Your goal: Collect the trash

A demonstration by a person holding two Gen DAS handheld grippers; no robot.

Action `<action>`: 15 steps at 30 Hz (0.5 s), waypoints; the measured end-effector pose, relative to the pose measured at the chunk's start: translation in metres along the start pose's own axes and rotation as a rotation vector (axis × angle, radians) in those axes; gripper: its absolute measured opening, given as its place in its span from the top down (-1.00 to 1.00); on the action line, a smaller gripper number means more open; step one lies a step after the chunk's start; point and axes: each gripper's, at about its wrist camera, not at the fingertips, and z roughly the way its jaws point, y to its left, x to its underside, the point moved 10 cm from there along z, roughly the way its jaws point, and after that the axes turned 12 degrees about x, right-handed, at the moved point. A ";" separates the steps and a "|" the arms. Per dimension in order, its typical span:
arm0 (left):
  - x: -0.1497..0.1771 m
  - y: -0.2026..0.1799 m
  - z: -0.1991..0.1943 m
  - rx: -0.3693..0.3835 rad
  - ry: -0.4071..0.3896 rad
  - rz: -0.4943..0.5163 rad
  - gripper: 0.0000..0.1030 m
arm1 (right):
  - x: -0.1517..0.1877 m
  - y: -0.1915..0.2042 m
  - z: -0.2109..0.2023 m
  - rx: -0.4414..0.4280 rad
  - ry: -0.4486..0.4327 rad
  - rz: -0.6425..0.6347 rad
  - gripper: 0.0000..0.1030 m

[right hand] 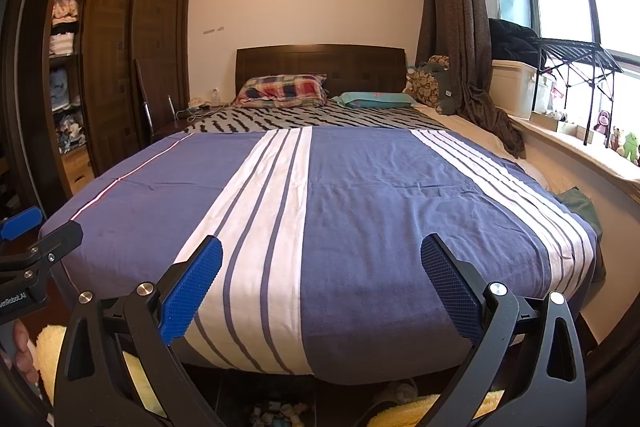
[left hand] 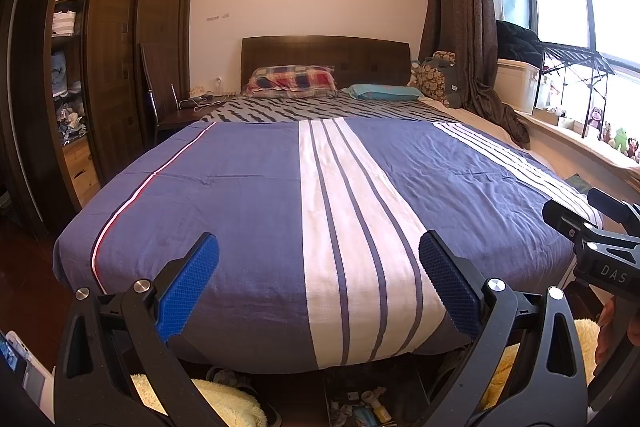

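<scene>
Trash (left hand: 360, 409) lies on the floor at bottom centre, below both grippers (left gripper (left hand: 318, 281) likely nearer); right gripper (right hand: 320, 283) likewise spread wide, empty.

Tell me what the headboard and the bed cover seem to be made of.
Headboard: likely dark-stained wood or veneer, with a panelled face and a faint sheen. Bed cover: woven fabric, probably cotton, matte, with fine creases and printed blue and white stripes.
</scene>
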 end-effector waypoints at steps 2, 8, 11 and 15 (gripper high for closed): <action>-0.001 0.000 0.000 0.001 -0.002 0.002 -0.85 | 0.000 0.000 0.000 0.001 0.000 -0.003 -0.93; -0.001 -0.001 -0.001 0.002 -0.003 0.002 -0.85 | 0.000 0.000 0.000 0.001 0.000 -0.001 -0.93; -0.002 -0.001 -0.001 0.002 -0.003 0.002 -0.85 | 0.000 0.000 0.000 0.001 0.000 -0.003 -0.93; -0.001 0.000 -0.001 0.003 -0.003 0.003 -0.85 | 0.000 0.001 -0.001 0.000 0.001 -0.004 -0.93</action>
